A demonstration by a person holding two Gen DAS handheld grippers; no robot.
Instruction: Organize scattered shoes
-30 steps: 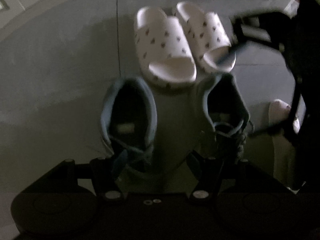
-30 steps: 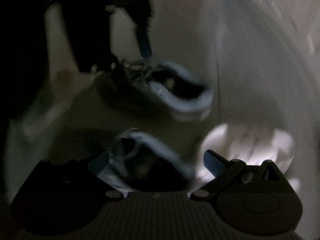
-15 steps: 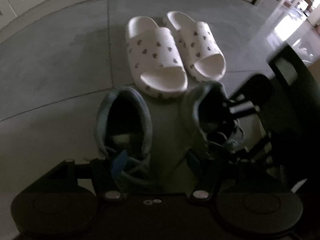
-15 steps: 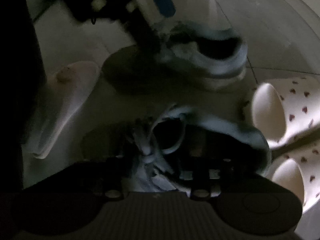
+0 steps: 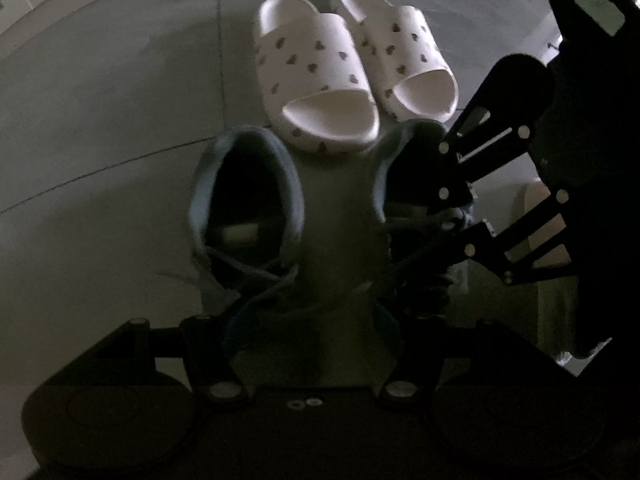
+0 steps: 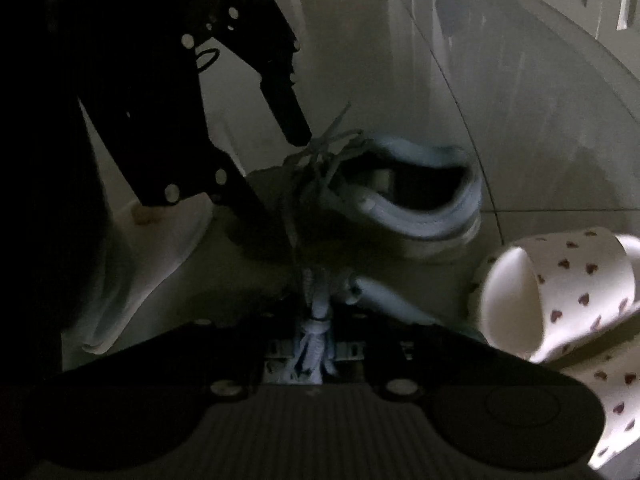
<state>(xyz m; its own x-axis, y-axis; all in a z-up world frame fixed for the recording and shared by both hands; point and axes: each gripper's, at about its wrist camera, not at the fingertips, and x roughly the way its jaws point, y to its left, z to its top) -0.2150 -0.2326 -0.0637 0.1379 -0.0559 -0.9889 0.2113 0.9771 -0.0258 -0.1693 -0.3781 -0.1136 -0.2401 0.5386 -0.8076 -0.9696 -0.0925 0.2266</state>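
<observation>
Dim tiled floor (image 5: 100, 128), smooth, glossy. Two white moulded foam slides with small dark heart prints (image 5: 320, 76) sit side by side, chunky rounded soles. Just in front of them are two pale blue padded lace-up sneakers: left sneaker (image 5: 244, 204) and right sneaker (image 5: 416, 200), soft collars, loose cord laces.

Your right gripper (image 6: 316, 340) has just been closing and is now pinched tight on the right sneaker's bunched laces (image 6: 316, 332); only the right wrist view shows that pinch. The left wrist view shows both slides whole and the right tool's black linkage over the right sneaker.

Your left gripper (image 5: 308, 316) stands partly wide, over the left sneaker's laces, nothing visibly pinched.

A second ago your right tool was near the slides.
</observation>
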